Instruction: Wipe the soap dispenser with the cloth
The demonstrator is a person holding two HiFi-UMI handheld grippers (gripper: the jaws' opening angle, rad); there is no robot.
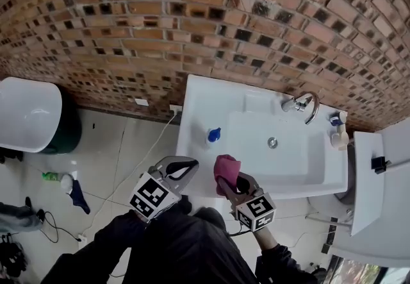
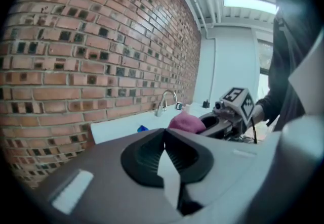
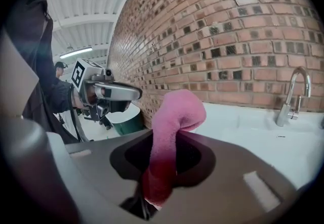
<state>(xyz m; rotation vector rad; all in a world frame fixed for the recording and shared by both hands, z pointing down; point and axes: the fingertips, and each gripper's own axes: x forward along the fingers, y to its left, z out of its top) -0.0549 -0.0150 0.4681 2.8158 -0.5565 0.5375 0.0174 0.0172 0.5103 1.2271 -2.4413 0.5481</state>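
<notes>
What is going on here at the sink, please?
A person stands at the sink with a gripper in each hand. The right gripper is shut on a pink cloth; the left gripper is shut and empty. Both hover at the sink's near edge, short of the blue-topped soap dispenser on its left side, so wiping has not begun.

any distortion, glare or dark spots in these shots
Head view: the brick wall bows in curves, evenly lit. Left gripper view: black fisheye corners, and the ceiling light is blown out. Right gripper view: the same black corners; the cloth falls into shadow at its lower end.
</notes>
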